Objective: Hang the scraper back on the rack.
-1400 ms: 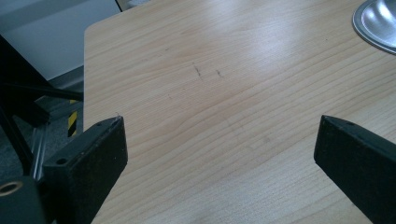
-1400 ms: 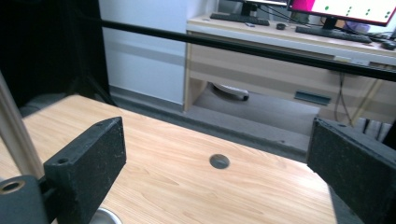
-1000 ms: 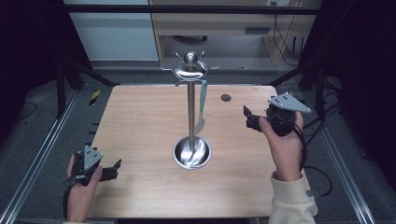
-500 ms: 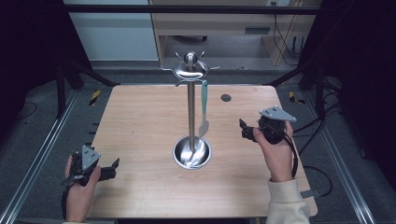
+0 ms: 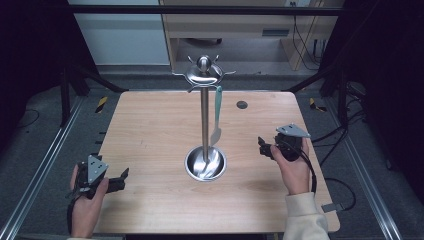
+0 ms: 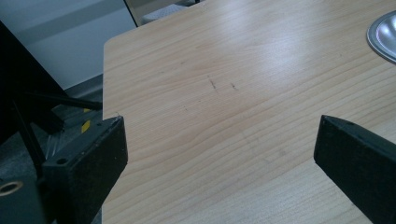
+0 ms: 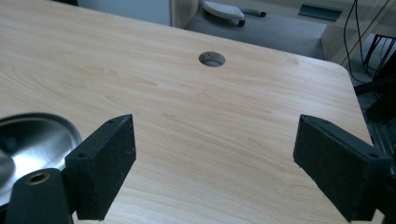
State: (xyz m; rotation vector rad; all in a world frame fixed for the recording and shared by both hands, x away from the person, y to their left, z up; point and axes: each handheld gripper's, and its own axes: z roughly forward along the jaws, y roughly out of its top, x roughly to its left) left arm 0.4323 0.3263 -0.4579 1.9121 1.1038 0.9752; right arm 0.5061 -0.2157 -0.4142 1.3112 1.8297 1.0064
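- Left gripper [image 5: 121,180] sits at the near left corner of the wooden table [image 5: 150,125], jaws spread wide with nothing between them; its own view looks across bare wood grain.
- Off to that gripper's right stands the steel utensil stand [image 5: 204,120], round dish base [image 5: 205,163] well apart from it; the left gripper view catches only a sliver of that base [image 6: 384,33] at its upper right edge.
- Right gripper [image 5: 260,146] hovers just right of the base, jaws parted and empty.
- Its view shows the base's rim [image 7: 39,135] beside its left jaw, and the table's cable hole [image 7: 211,59] straight ahead.
- The high view adds a pale green utensil [image 5: 217,116] hanging from the stand's top hooks, beside the pole.
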